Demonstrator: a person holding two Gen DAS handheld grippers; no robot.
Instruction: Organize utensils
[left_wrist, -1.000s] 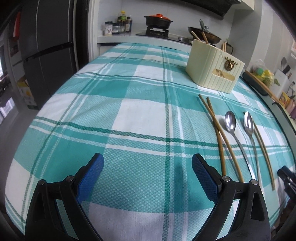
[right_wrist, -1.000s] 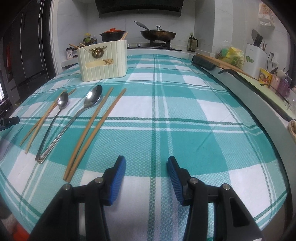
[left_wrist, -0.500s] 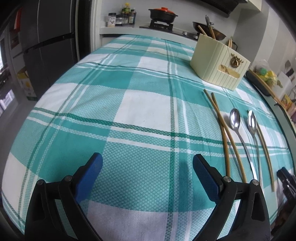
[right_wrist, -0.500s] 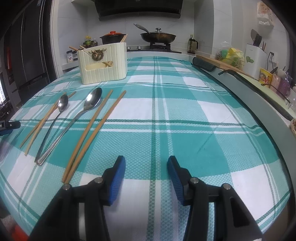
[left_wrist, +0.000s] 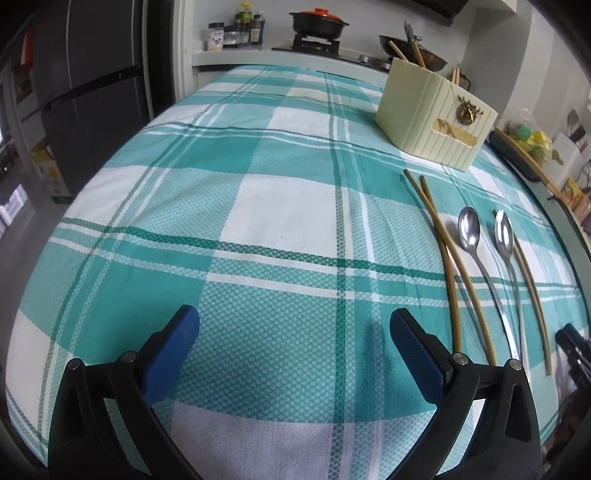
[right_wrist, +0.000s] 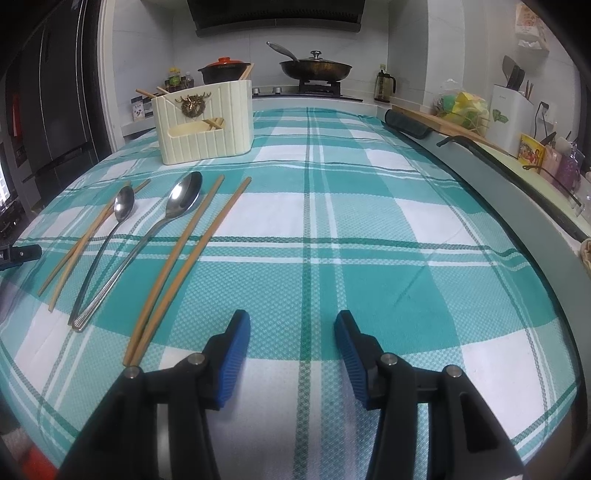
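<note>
Since the earlier frame, the left gripper (left_wrist: 291, 332) has spread its blue pads a little wider and its jaws are opening now, with nothing between them but the teal plaid tablecloth (left_wrist: 258, 206). Its view has tipped slightly, so the cream utensil holder (left_wrist: 436, 122) sits lower in frame than before, far ahead and to its right. Ahead and to the right of this gripper lie a pair of chopsticks (left_wrist: 448, 258), then two metal spoons (left_wrist: 471, 236), then another pair of chopsticks (left_wrist: 532, 291) farthest right, all flat on the cloth and well apart from the pads. The right gripper (right_wrist: 291, 334) is unchanged, part open and empty over bare cloth. To its left, the nearest chopsticks (right_wrist: 184, 262) end just beside its left finger; the spoons (right_wrist: 166, 221) and the other chopsticks (right_wrist: 79, 243) lie farther left. The utensil holder (right_wrist: 205, 123) stands far ahead on the left, with chopsticks already poking out of it.
</note>
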